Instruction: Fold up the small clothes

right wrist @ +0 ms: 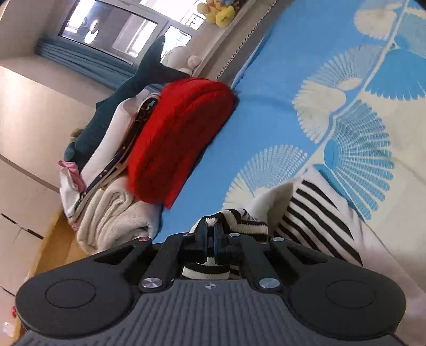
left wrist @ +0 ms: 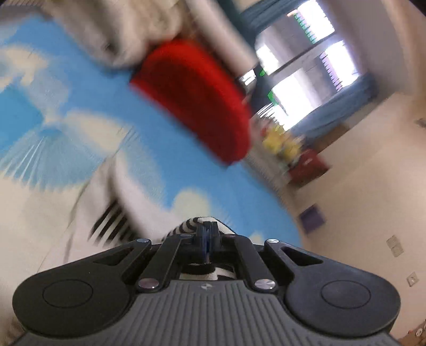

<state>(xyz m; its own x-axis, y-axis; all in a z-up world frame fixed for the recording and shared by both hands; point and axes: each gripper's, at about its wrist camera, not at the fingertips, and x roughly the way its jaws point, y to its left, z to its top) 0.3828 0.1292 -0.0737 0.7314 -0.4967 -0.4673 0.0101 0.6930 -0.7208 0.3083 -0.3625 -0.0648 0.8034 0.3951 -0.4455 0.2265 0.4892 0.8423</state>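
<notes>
On the blue bedspread (right wrist: pixel 266 111), the striped garment (right wrist: pixel 314 213) is still unfolded, with the left tool (left wrist: pixel 206 235) and right tool (right wrist: pixel 211 234) each clamped on its striped hem, while folded clothes (right wrist: pixel 175 138) sit stacked nearby, so folding seems just begun.

Yellow plush toys (right wrist: pixel 217 12) on ledge, dark shark plush (right wrist: pixel 127 87) (window behind).

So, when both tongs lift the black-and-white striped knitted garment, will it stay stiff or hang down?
The black-and-white striped knitted garment will probably sag between the right tongs and left tongs, since it already lies in soft folds. It looks light. The ribbed edge should hardly slip.
</notes>
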